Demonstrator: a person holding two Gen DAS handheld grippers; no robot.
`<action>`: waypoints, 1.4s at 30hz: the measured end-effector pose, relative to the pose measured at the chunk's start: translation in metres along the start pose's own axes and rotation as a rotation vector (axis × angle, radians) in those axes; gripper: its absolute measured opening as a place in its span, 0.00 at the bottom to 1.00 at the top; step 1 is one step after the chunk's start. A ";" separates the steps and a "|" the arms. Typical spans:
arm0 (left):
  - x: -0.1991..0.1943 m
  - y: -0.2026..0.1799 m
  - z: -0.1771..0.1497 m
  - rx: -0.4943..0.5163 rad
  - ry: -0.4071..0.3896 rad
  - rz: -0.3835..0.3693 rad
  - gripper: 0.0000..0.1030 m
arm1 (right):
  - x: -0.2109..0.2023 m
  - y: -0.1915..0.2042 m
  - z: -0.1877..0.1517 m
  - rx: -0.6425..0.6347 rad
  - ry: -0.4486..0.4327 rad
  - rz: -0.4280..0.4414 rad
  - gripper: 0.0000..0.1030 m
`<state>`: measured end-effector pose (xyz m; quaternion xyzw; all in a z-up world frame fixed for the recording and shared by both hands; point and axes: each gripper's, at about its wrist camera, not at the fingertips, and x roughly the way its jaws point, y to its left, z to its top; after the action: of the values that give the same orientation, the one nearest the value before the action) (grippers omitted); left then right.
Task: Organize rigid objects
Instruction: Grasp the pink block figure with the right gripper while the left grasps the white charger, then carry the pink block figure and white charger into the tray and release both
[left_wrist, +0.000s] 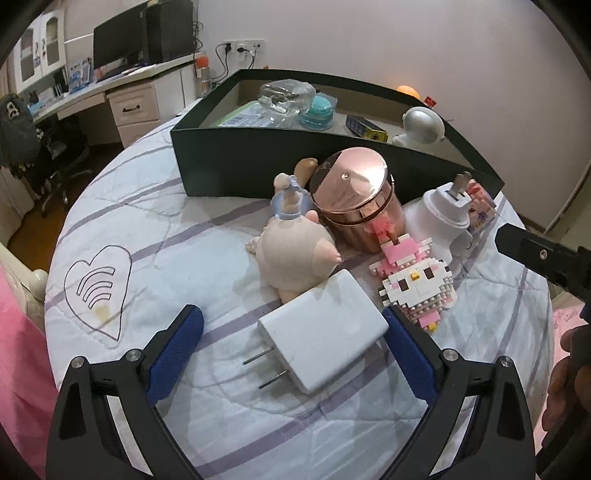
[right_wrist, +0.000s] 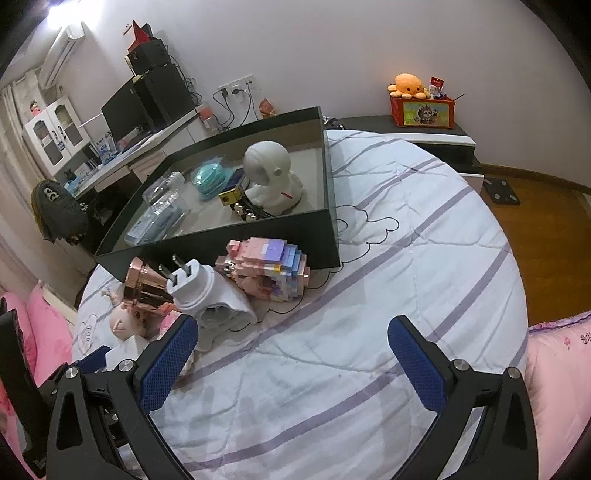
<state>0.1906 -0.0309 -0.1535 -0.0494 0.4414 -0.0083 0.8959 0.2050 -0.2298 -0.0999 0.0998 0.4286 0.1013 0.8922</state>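
Several things already lie in the dark box (left_wrist: 229, 162) at the far side of the bed (left_wrist: 155, 236): a clear bottle (left_wrist: 286, 98), a teal case (left_wrist: 319, 110), a blue carton (left_wrist: 365, 127), a white robot figure (left_wrist: 421, 123) and a flat packet (left_wrist: 240, 118). By my judgement roughly half remains outside: the charger (left_wrist: 325, 339), plush pig (left_wrist: 291, 254), copper tin (left_wrist: 354, 199), white plug (left_wrist: 443, 210), cat brick figure (left_wrist: 417, 284) and pink brick figure (right_wrist: 266, 266). Left gripper (left_wrist: 291, 354) has its fingers spread around the charger, the right pad beside it, not yet pinching. Right gripper (right_wrist: 291, 365) is spread over bare quilt, holding nothing.
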 end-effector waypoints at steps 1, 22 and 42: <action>0.000 0.000 0.000 0.002 0.001 -0.001 0.94 | 0.000 -0.001 0.001 0.002 -0.002 -0.002 1.00; -0.013 0.007 -0.007 0.022 -0.015 -0.056 0.63 | 0.041 -0.001 0.023 0.058 0.016 0.047 0.77; -0.026 0.019 -0.005 -0.009 -0.031 -0.082 0.63 | 0.011 0.003 0.012 0.012 -0.016 0.094 0.57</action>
<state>0.1701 -0.0105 -0.1381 -0.0718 0.4253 -0.0422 0.9012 0.2207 -0.2254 -0.1002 0.1258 0.4167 0.1396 0.8894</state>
